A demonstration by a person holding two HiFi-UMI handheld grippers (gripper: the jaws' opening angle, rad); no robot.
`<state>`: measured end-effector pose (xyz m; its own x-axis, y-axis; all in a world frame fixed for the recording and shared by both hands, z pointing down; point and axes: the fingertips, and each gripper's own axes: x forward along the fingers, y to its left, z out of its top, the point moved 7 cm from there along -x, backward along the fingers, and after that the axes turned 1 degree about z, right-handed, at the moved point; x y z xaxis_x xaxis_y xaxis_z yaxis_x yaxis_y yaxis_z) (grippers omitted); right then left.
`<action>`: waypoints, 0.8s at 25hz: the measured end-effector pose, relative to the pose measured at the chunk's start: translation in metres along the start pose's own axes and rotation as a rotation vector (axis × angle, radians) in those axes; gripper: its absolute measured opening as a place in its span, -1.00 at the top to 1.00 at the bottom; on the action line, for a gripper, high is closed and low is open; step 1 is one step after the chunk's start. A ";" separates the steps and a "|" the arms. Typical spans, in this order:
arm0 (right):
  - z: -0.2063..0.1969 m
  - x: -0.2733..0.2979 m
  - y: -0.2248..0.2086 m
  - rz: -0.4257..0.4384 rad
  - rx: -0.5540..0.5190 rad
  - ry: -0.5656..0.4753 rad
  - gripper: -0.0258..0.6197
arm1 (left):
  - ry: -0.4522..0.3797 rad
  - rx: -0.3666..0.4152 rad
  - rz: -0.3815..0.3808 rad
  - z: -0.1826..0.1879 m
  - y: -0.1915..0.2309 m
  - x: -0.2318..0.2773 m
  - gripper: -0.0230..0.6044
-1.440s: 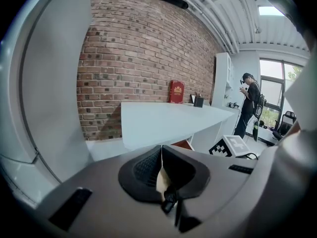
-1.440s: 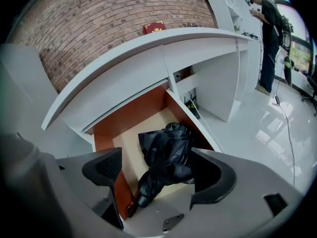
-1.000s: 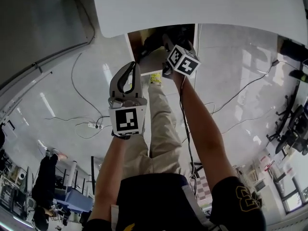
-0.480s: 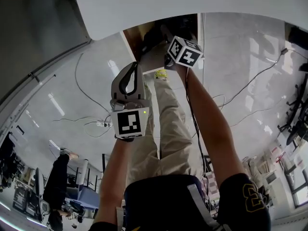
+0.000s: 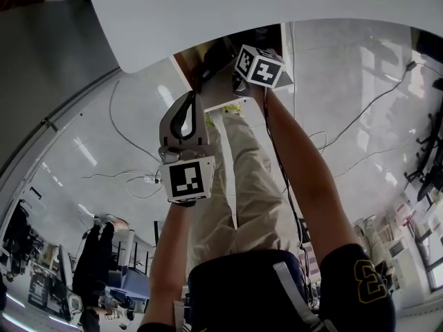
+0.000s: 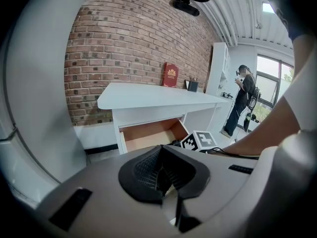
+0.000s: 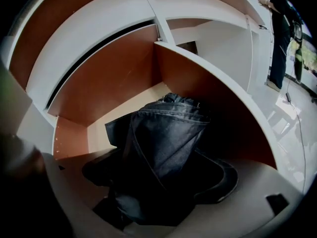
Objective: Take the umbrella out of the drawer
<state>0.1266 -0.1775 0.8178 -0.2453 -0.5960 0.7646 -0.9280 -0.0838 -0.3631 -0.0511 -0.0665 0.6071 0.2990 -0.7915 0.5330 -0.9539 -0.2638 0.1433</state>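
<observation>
A black folded umbrella [image 7: 166, 148] lies in the open drawer [image 7: 114, 88], which has brown wooden walls and sits under the white desk [image 5: 263, 5]. My right gripper [image 7: 158, 185] reaches into the drawer and is shut on the umbrella's fabric. In the head view, that gripper [image 5: 230, 59] points into the drawer [image 5: 190, 57] below its marker cube. My left gripper [image 5: 188, 101] hovers over the floor to the left of the drawer, shut and holding nothing. In the left gripper view its pads [image 6: 148, 170] meet, with the drawer [image 6: 148, 135] ahead.
The person's beige trouser legs [image 5: 242, 164] stand just in front of the drawer. Cables and a power strip [image 5: 149, 180] lie on the glossy floor at left. A red book [image 6: 171, 74] stands on the desk against a brick wall [image 6: 124, 43]. Another person [image 6: 242, 100] stands far right.
The head view has tilted a little, so the desk edge sits lower in the picture. My right gripper stays in the drawer on the umbrella. The left gripper holds its place.
</observation>
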 end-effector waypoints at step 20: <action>-0.004 0.035 0.007 -0.080 -0.092 0.022 -0.44 | 0.016 0.074 -0.019 0.002 0.013 0.015 0.86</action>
<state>0.1108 -0.1952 0.8441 -0.1748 -0.5729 0.8008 -0.9664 -0.0558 -0.2509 -0.0589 -0.0832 0.6153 0.3161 -0.7771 0.5442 -0.9432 -0.3192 0.0921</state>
